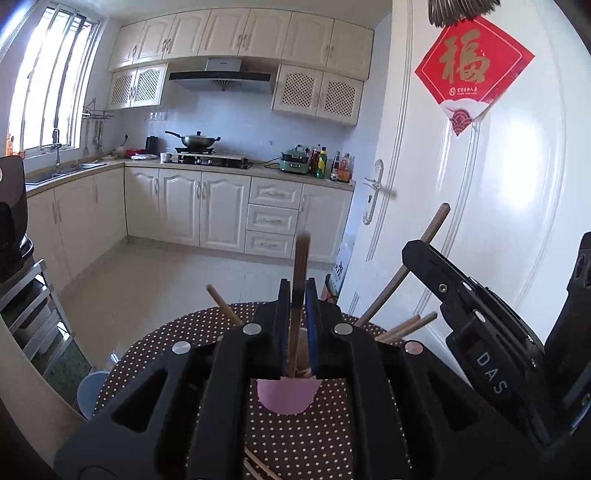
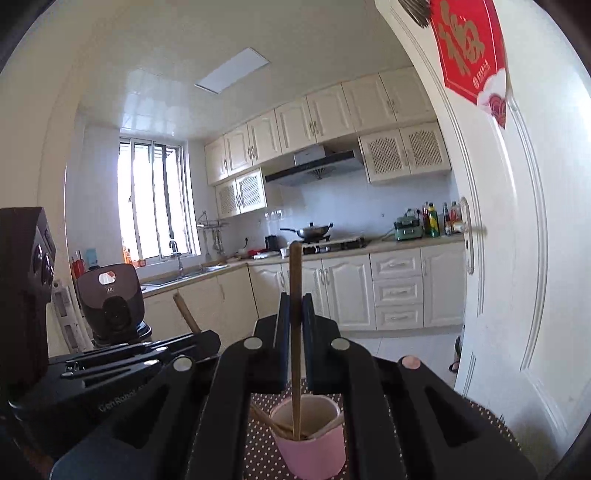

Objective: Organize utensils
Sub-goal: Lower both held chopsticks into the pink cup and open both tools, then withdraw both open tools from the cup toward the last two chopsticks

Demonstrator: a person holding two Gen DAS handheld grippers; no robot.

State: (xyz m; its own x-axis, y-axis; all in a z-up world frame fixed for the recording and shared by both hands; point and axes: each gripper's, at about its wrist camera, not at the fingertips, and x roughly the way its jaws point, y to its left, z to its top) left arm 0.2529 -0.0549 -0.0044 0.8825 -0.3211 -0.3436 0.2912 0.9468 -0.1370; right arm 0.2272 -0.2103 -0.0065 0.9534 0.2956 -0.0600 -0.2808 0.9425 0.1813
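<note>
Chopsticks held upright — right gripper (image 2: 295,306) clamps one (image 2: 295,332) over the pink cup (image 2: 310,450) for dropping in; left gripper (image 1: 297,295) pinches another (image 1: 300,273) likewise.

A home kitchen: cream cabinets (image 1: 236,33) run along the walls above and below a counter, with a wok (image 1: 195,140) on the gas stove (image 1: 207,159) under a range hood (image 1: 221,78). A sink (image 1: 66,170) sits by the barred window (image 1: 51,77), sauce bottles (image 1: 332,162) stand on the counter (near the door), and a red paper charm (image 1: 472,70) hangs on that door.
</note>
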